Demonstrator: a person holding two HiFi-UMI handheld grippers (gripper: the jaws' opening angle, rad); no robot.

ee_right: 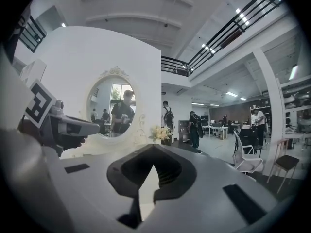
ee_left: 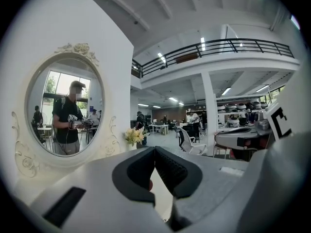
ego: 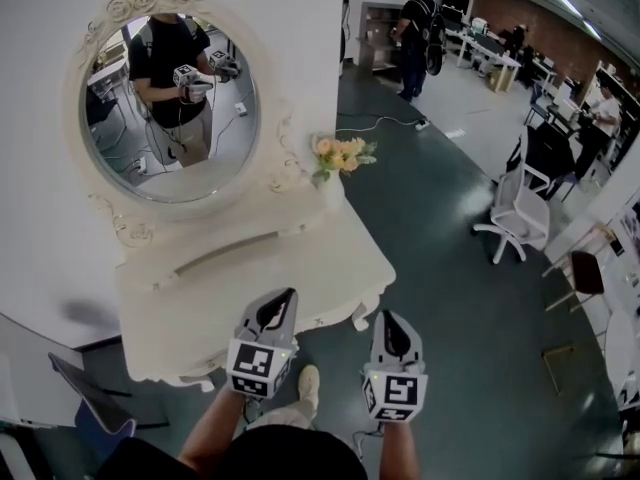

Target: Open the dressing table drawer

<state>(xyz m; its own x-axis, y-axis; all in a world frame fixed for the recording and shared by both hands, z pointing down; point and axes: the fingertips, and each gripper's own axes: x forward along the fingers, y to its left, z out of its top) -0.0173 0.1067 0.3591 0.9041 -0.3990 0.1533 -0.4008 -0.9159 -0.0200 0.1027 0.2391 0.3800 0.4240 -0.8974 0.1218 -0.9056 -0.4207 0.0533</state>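
- Not started yet: the worktop (ego: 335, 263) sits just ahead of both claws, with no drawer pulled out.
- Left claw (ego: 286, 296) and right claw (ego: 388, 320) are both pressed together, holding nothing.

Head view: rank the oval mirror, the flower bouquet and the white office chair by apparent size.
1. Oval mirror
2. White office chair, though it stands farther off
3. Flower bouquet

A: How did the tabletop (ego: 340, 268) look?
B: Smooth cream paint, faint sheen. The mirror (ego: 165, 108) was glossy glass.
A: The left hand-held gripper (ee_left: 154, 150) and right hand-held gripper (ee_right: 153, 148)?
B: They had matt grey plastic shells and black ribbed pads (ee_left: 170, 170).
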